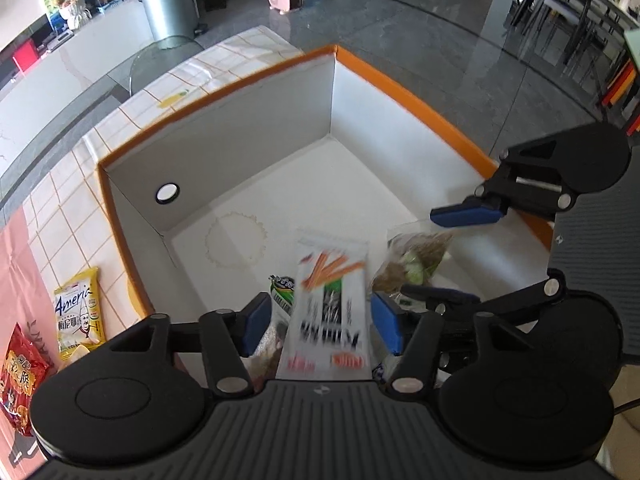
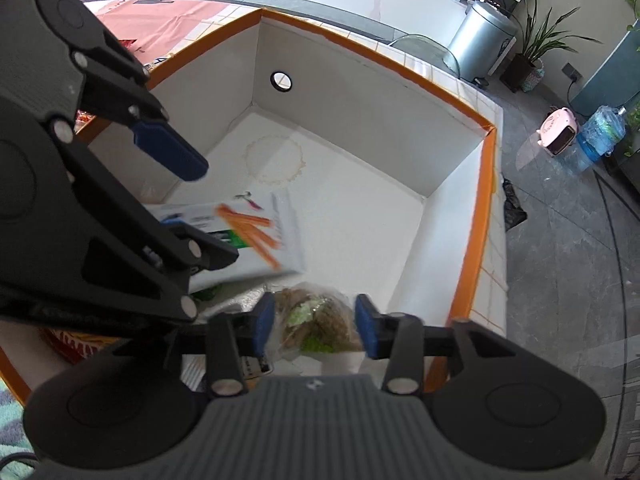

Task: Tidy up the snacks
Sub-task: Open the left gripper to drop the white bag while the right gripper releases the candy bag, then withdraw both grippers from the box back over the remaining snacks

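Note:
An orange-rimmed white box (image 1: 404, 92) stands on the tiled table; it also shows in the right wrist view (image 2: 476, 184). My left gripper (image 1: 320, 320) is open above the box, and a blurred white snack packet (image 1: 332, 312) with orange sticks sits between its pads without touching them. The packet also shows in the right wrist view (image 2: 256, 236). My right gripper (image 2: 314, 322) is open, its pads on either side of a clear bag of brown and green snacks (image 2: 316, 320), also seen in the left wrist view (image 1: 416, 260).
A yellow chip bag (image 1: 78, 312) and a red snack bag (image 1: 18, 376) lie on the table left of the box. A green packet (image 1: 282, 296) lies in the box under the white one. A trash can (image 1: 168, 4) stands on the floor beyond.

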`<state>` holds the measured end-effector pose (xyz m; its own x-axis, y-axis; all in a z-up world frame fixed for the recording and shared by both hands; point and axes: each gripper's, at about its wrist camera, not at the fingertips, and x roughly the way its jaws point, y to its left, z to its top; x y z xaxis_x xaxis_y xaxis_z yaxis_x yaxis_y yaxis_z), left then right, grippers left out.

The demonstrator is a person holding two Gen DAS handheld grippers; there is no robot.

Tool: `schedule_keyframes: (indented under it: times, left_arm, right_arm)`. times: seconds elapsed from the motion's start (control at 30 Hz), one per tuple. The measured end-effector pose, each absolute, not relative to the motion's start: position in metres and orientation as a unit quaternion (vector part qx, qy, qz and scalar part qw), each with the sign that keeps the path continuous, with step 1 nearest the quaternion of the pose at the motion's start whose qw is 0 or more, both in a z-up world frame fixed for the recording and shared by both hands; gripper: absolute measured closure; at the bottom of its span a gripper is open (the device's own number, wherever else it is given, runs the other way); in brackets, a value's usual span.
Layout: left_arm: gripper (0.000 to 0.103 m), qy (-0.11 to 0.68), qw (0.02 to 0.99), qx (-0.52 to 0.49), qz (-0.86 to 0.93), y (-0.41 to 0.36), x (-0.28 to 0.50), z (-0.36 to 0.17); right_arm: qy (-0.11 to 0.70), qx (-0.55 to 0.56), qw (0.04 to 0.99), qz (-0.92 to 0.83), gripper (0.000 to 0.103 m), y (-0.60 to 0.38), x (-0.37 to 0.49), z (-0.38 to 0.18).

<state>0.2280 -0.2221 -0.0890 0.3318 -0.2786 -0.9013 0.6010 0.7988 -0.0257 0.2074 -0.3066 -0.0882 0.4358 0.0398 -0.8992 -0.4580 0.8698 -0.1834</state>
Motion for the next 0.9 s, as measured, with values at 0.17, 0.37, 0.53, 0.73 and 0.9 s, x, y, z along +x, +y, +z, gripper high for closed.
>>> schedule_keyframes:
  times: [0.17, 0.37, 0.53, 0.73, 0.9]
  left_arm:
    - [0.031, 0.489, 0.813, 0.145, -0.279, -0.215, 0.217, -0.069]
    - [0.030, 0.459, 0.840, 0.130, -0.258, -0.194, 0.198, -0.043]
    - [0.030, 0.439, 0.864, 0.096, -0.226, -0.160, 0.182, -0.018]
    - [0.027, 0.405, 0.894, 0.074, -0.176, -0.120, 0.153, 0.004]
    - [0.027, 0.391, 0.908, 0.054, -0.140, -0.085, 0.133, 0.017]
  right_arm:
    - [0.507, -0.194, 0.829, 0.134, 0.052, -0.310, 0.203, -0.073]
    - [0.489, -0.174, 0.848, 0.110, 0.048, -0.308, 0.187, -0.050]
    - [0.460, -0.132, 0.873, 0.098, 0.046, -0.301, 0.168, -0.024]
    - [0.414, -0.052, 0.903, 0.103, 0.042, -0.282, 0.138, 0.003]
    - [0.379, -0.008, 0.919, 0.112, 0.042, -0.251, 0.111, 0.008]
